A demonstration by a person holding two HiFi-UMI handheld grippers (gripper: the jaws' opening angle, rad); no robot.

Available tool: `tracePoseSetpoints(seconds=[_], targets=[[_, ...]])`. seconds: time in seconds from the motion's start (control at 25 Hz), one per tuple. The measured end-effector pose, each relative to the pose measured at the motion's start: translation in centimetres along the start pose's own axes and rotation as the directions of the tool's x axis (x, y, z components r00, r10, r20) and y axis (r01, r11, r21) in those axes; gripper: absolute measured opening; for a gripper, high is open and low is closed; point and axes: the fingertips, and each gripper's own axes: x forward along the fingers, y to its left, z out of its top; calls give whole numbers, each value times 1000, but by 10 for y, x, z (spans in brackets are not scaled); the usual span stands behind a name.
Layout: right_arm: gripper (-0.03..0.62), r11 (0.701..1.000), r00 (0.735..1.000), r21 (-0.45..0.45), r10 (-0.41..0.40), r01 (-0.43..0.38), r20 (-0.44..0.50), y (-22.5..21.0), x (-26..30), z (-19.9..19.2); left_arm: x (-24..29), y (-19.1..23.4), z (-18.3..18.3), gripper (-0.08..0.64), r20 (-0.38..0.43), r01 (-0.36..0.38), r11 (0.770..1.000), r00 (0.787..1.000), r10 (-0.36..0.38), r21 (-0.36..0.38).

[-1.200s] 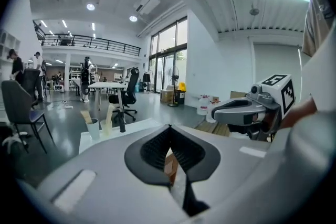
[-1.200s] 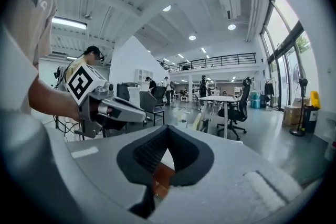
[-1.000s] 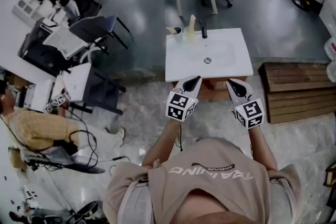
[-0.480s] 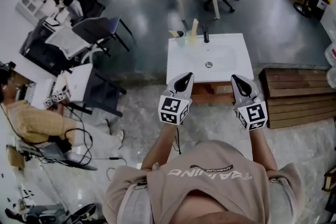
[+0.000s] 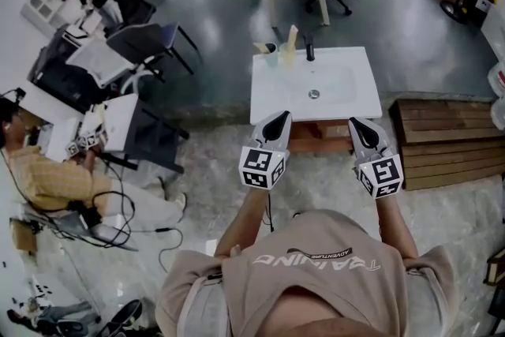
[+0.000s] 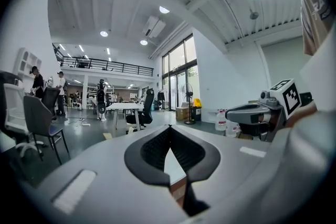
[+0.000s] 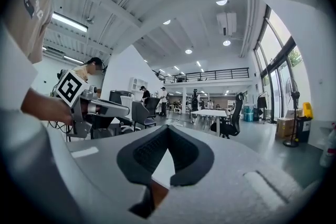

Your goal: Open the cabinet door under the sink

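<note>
Jaws together on left gripper (image 5: 279,117) and right gripper (image 5: 355,125), near sink (image 5: 351,91)

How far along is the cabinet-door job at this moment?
Done: nothing yet; no door stands out from the wooden cabinet under the white sink. In hand: the left gripper and right gripper hover level before the sink's near edge, jaws together, each empty and touching nothing. Left: reach the door, grip or hook it, and pull it open; its handle is not visible in any view.
</note>
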Motion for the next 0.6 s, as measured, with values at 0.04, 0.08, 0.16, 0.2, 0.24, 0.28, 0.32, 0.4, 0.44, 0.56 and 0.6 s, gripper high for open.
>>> tracePoseSetpoints(seconds=[0.04, 0.08, 0.16, 0.2, 0.24, 0.28, 0.32, 0.4, 0.44, 0.56, 0.6], targets=[[1, 1000, 1000, 0, 0, 0, 0, 0, 0, 0, -1, 0, -1, 15, -3, -3, 1000, 1000, 2, -2], [0, 1000, 1000, -2, -2, 2, 1, -1, 1, 0, -1, 0, -2, 15, -7, -4, 1000, 1000, 4, -4], [0, 1000, 1000, -4, -1, 1, 2, 0, 2, 0, -3, -2, -6, 15, -17, -1, 1000, 1000, 1, -8], [0, 1000, 1000, -2, 2, -2, 2, 1, 2, 0, -3, -3, -8, 15, -24, 3, 1000, 1000, -3, -9], [0, 1000, 1000, -1, 6, -6, 1, 3, 3, 0, -4, -4, -10, 15, -32, 8, 1000, 999, -8, -9], [0, 1000, 1000, -2, 10, -10, 1, 6, 3, -1, -4, -5, -12, 15, -39, 12, 1000, 999, -12, -9], [0, 1000, 1000, -6, 14, -14, -1, 8, 4, -2, -5, -5, -13, 15, -46, 14, 1000, 999, -15, -8], [0, 1000, 1000, -14, 21, -21, -8, 12, 3, -5, -6, -6, -15, 15, -53, 17, 1000, 998, -17, -9], [0, 1000, 1000, -17, 23, -24, -13, 13, 3, -7, -7, -6, -16, 15, -54, 18, 1000, 998, -19, -11], [1, 1000, 1000, -8, 20, -20, -24, 12, 2, -13, -6, -7, -20, 15, -65, 27, 999, 997, -28, -21], [0, 1000, 1000, 0, 15, -15, -25, 11, 1, -15, -6, -8, -22, 15, -70, 32, 999, 997, -33, -22]])
